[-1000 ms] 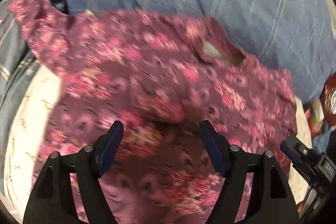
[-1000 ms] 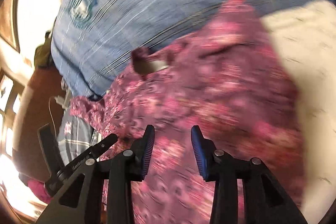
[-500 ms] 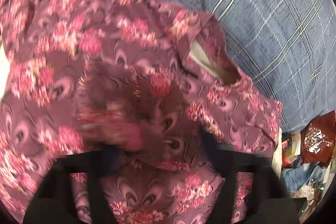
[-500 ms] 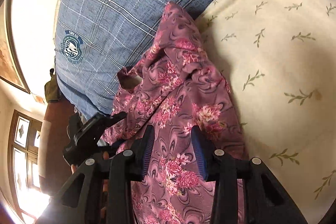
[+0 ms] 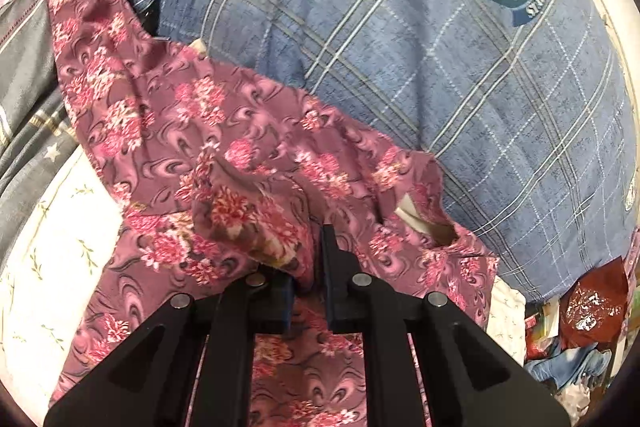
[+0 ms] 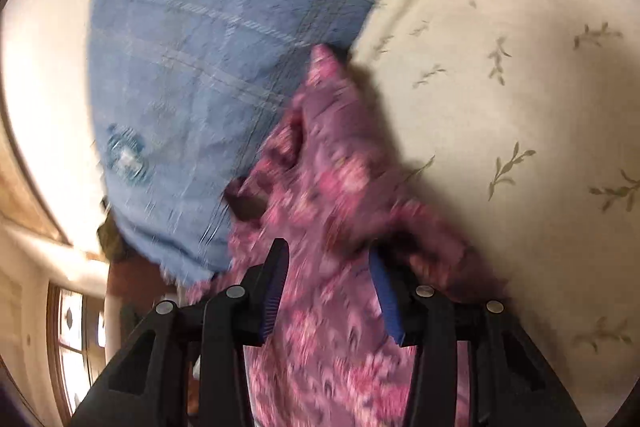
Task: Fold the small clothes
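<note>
While my left gripper [image 5: 308, 267] pinches a floral garment [image 5: 224, 147] fold, my right gripper [image 6: 328, 291] jaws stand parted around it.

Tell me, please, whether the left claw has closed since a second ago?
Yes. The left claw has closed from wide open onto a bunched fold of the floral garment, which lies against the blue plaid pillow.

My left gripper [image 5: 308, 267] is matt black plastic with dull metal pivot pins, its blue ribbed pads pinching a thin, soft mauve garment [image 5: 224, 147] printed with pink flowers. The cloth looks smooth and limp. My right gripper [image 6: 328, 291] has the same matt finish. Behind lie a woven blue checked pillow [image 5: 420, 75] and a cream cotton sheet [image 6: 520, 115], matt, sprigged with leaves.
</note>
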The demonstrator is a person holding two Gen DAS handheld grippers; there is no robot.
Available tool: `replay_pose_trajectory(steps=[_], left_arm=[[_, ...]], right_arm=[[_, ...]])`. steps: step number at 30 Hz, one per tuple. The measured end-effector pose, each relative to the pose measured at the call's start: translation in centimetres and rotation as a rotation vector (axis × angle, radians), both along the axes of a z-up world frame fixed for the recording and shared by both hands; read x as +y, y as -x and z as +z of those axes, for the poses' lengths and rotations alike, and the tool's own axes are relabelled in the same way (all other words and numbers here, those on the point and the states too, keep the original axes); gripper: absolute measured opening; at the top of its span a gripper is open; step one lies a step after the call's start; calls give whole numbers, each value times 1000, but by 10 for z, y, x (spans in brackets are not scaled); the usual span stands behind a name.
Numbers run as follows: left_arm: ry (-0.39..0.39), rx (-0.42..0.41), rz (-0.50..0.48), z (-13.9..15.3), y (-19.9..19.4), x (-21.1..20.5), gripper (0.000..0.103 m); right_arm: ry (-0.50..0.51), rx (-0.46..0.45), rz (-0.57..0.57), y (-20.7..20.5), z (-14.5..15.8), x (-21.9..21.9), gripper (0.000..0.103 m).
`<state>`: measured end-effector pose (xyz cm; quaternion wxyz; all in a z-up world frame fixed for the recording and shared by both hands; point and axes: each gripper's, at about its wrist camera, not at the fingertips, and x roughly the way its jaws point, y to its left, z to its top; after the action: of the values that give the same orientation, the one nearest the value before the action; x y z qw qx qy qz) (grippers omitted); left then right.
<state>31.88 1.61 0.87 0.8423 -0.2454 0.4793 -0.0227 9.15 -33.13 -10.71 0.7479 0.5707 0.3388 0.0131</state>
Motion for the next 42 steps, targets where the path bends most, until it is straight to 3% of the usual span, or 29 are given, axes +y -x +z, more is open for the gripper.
replay_pose_trajectory(steps=[1,2,3,7,10,11,12,14,18,20,22,23,24,29,32,33,35,37,40,41,42], left_arm=[[5,7,0,-3,0,3,9],[4,14,0,-6,2,6,9],[-4,17,-2,-12,6,6,9],[-92,52,-42,-34,16,-2,11],[-178,134,-71,-64,12,-8,13],[-179,113,-75,-63,15,-7,13],[-180,101,-84,-59,19,-5,13],[-167,98,-116,-50,30,1,19],[-153,34,-148,-21,51,22,22],[-136,-4,-138,-4,52,32,33],[-130,-30,-126,9,47,36,51],[-140,-32,-127,14,42,34,51],[-145,-30,-133,16,38,31,51],[-124,21,-174,-12,23,15,51],[-121,100,-185,-51,15,11,51],[-124,82,-190,-58,16,10,51],[-159,25,-213,-54,24,6,55],[-165,22,-234,-53,25,4,58],[-111,22,-238,-50,26,12,58],[-80,22,-232,-46,26,18,58],[-61,25,-226,-43,26,24,58]], right_arm=[[0,20,-30,-3,-3,-1,35],[6,23,-41,-6,-3,-1,16],[18,26,-32,-9,0,-1,4],[146,-46,-2,7,25,-3,4],[209,70,58,10,4,-6,5],[159,77,75,11,-6,-9,2],[110,57,52,18,-8,-14,7],[98,59,49,28,0,-15,12],[225,11,130,36,35,4,12],[291,-44,161,32,54,20,15],[338,-72,212,18,66,41,28],[350,-72,238,9,69,51,37],[359,-72,265,1,69,61,37],[507,-67,326,-32,62,107,37],[522,-72,364,-42,50,122,26],[525,-63,375,-47,47,126,25],[517,-50,401,-55,39,133,27],[526,26,427,-63,24,138,21],[546,28,388,-59,28,135,19],[575,25,371,-55,33,136,26],[612,4,352,-48,39,137,27]])
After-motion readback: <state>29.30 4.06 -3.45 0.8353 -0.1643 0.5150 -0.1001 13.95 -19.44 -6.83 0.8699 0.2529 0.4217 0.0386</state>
